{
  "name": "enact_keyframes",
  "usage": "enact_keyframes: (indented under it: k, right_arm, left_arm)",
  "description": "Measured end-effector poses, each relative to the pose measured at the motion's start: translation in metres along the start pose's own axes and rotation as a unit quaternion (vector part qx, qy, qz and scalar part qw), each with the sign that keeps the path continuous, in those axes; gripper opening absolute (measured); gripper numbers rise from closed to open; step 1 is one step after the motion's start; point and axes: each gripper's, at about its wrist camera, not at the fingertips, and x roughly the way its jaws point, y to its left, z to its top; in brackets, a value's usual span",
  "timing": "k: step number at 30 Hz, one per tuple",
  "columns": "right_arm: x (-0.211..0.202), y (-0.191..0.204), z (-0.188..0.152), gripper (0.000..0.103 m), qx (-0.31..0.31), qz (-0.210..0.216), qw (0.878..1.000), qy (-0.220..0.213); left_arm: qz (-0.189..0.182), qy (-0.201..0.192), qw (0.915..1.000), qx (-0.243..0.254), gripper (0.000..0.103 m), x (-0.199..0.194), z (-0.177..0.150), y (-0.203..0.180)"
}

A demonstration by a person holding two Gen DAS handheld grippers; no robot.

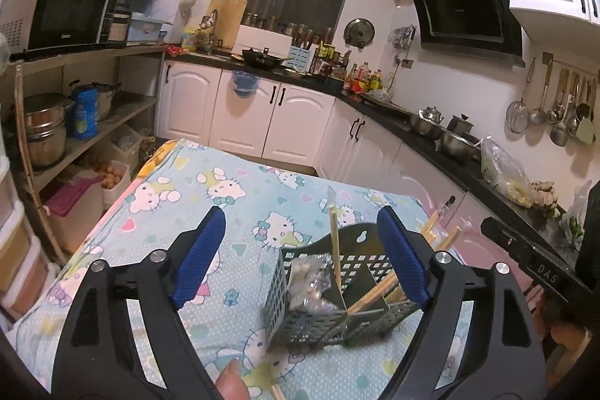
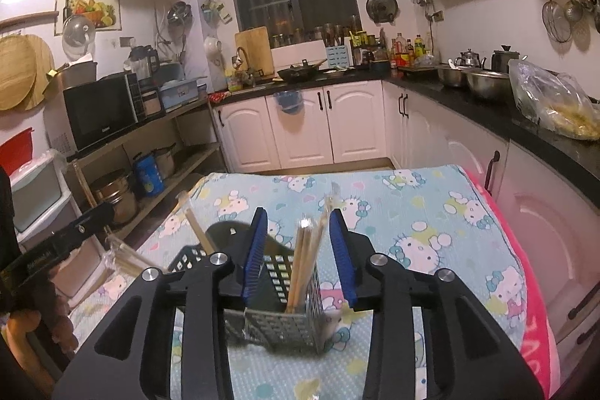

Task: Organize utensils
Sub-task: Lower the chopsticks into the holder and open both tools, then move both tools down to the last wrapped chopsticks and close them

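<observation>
A dark perforated utensil holder [image 1: 311,306] stands on the Hello Kitty tablecloth [image 1: 232,205]. Wooden chopsticks [image 1: 369,298] lean in its compartments, and one stick [image 1: 335,250] stands upright. A clear plastic wrapper [image 1: 313,278] sits in the near compartment. My left gripper [image 1: 300,250] is open and empty, just above and left of the holder. In the right wrist view the holder [image 2: 285,325] sits straight ahead. A bundle of chopsticks [image 2: 305,261] in clear wrapping stands in it, between the blue pads of my right gripper [image 2: 300,250]. The pads are apart from the bundle.
White cabinets [image 1: 277,122] and a black counter [image 1: 431,134] with pots and bags run behind and to the right. A shelf with a microwave [image 1: 63,10] stands left. The other gripper's black body [image 1: 532,257] shows at the right edge. A loose chopstick tip [image 1: 277,392] lies near my thumb.
</observation>
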Motion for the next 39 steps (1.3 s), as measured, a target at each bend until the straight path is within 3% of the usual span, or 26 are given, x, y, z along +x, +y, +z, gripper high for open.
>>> enact_keyframes:
  k: [11,39]
  right_arm:
    - [-0.015,0.0,-0.028,0.046,-0.009,-0.007,1.0,0.027]
    - [-0.02,0.012,-0.112,0.052,-0.027,0.008,0.991,0.134]
  left_arm:
    - [0.001,0.022,0.9998,-0.004,0.09,-0.021,-0.021,0.005]
    - [0.023,0.103,0.9943,-0.015,0.091,-0.028,-0.092,0.026]
